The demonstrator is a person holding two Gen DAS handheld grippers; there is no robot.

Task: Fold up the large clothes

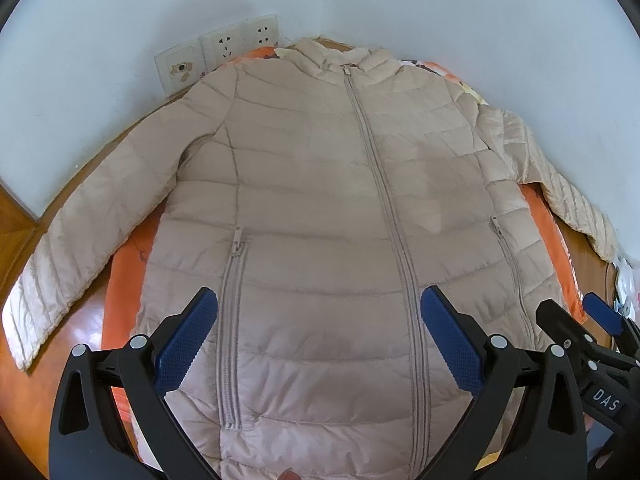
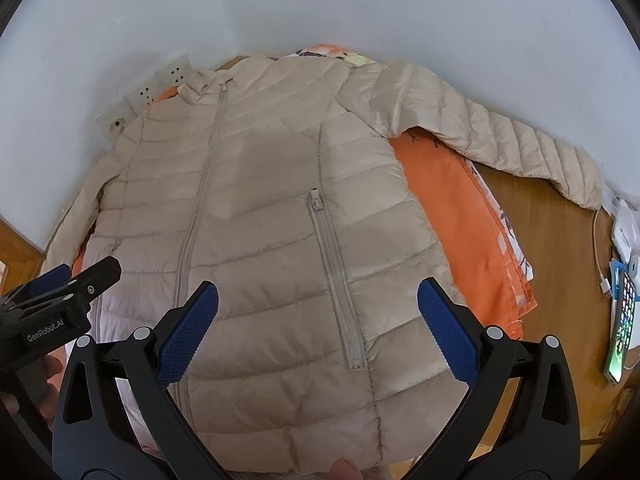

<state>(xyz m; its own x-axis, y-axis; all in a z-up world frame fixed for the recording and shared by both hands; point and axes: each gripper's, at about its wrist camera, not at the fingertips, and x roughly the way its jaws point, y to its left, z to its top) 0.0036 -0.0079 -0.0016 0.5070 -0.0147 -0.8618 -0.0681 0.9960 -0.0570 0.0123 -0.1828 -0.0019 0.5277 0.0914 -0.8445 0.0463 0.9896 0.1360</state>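
**Both grippers hovering over the spread jacket's hem**

The jacket (image 1: 320, 200) is lying flat, front up and zipped, on an orange cloth (image 2: 460, 216) over the wooden surface (image 2: 560, 240), collar pointing away, sleeves splayed sideways. The left gripper (image 1: 318, 344) and right gripper (image 2: 318, 336) are hanging side by side above its lower half, jaws wide apart, gripping nothing. Each sleeve is lying outward of its nearer gripper. The hem is being cut off at the frame's bottom.

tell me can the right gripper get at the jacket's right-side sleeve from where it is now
Probably yes. The right gripper hangs open over the jacket, and the sleeve lies spread on the table with nothing on it. The phone and cable sit off beside the cuff.
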